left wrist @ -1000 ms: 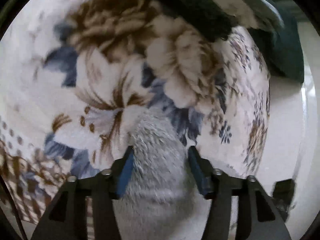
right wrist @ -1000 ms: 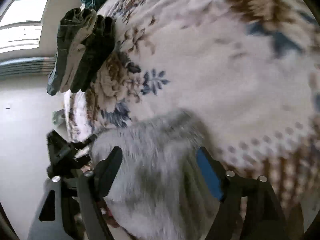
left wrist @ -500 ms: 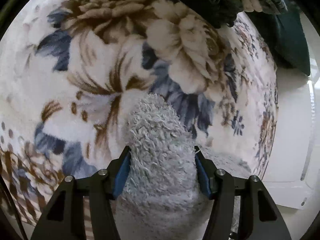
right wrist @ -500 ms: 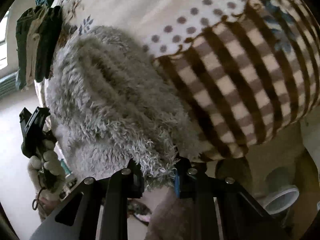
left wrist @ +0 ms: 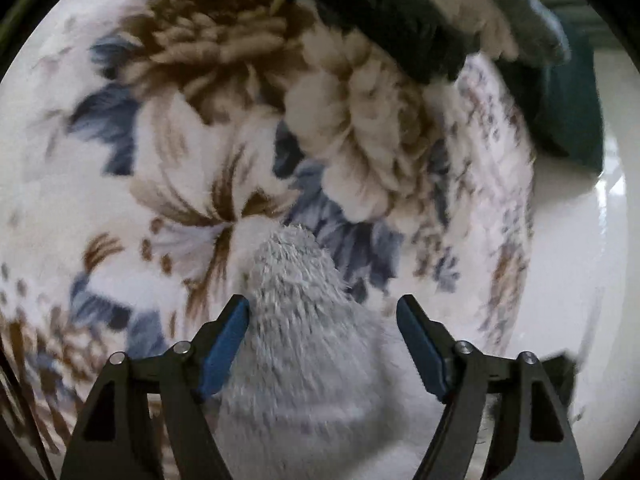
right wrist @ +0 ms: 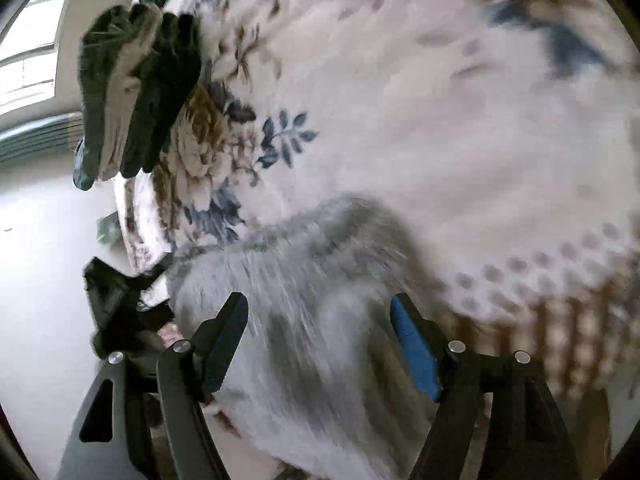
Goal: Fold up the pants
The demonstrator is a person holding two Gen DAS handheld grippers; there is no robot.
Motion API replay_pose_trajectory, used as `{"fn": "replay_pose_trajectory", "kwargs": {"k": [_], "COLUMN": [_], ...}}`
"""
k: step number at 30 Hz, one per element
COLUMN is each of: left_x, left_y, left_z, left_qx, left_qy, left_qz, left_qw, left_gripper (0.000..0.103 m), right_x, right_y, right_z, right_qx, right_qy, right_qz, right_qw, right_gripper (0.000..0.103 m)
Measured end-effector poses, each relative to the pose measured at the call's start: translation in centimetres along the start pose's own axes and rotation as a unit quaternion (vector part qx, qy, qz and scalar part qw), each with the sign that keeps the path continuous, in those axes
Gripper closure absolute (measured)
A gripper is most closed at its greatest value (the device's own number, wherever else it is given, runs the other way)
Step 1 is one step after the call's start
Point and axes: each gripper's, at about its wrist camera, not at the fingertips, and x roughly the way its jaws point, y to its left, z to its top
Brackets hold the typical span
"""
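The fluffy grey pants [left wrist: 304, 320] lie bunched on a floral fleece blanket [left wrist: 200, 140]. In the left wrist view my left gripper [left wrist: 323, 340] is open, its blue pads either side of the grey fabric without squeezing it. In the right wrist view the pants [right wrist: 312, 300] spread under my right gripper [right wrist: 319, 344], which is open with the fabric between and below its jaws. The other gripper [right wrist: 116, 300] shows dark at the left edge of the pants. Both views are motion-blurred.
A stack of folded dark and cream garments [right wrist: 132, 88] sits at the blanket's far edge, also in the left wrist view [left wrist: 420, 28]. A dark teal cloth [left wrist: 568, 100] lies beyond it. Pale floor [right wrist: 40, 240] lies past the bed edge.
Both grippers have opened: half a second ago each was clamped on the grey pants. The right view has swung back from the striped blanket border toward the bed.
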Motion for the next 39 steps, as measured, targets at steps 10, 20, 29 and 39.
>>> {"fn": "replay_pose_trajectory", "kwargs": {"k": [10,20,29,39], "left_x": [0.3,-7.7,-3.1,-6.3], "left_y": [2.0,-4.8,-3.9,-2.6], "left_z": [0.6,-5.2,-8.9,-11.1], "left_qx": [-0.011,0.083,0.082,0.095], "left_qy": [0.003,-0.051,0.019,-0.059], "left_qz": [-0.007,0.015,0.037,-0.001], "left_qw": [0.9999,0.9951,0.9957,0.9937], "left_gripper": [0.068,0.027,0.027,0.001], "right_x": [1.7,-5.9,-0.8,-2.6], "right_y": [0.3,-2.5,-6.5,-5.6], "right_z": [2.1,-8.8,-14.5,-12.7], "right_qx": [0.008,0.060,0.117,0.021], "right_qy": [-0.028,-0.071,-0.032,-0.030], "right_qz": [-0.061,-0.047,-0.003,-0.002], "right_qw": [0.998,0.995,0.993,0.999], "right_gripper": [0.070,0.029,0.088,0.002]}}
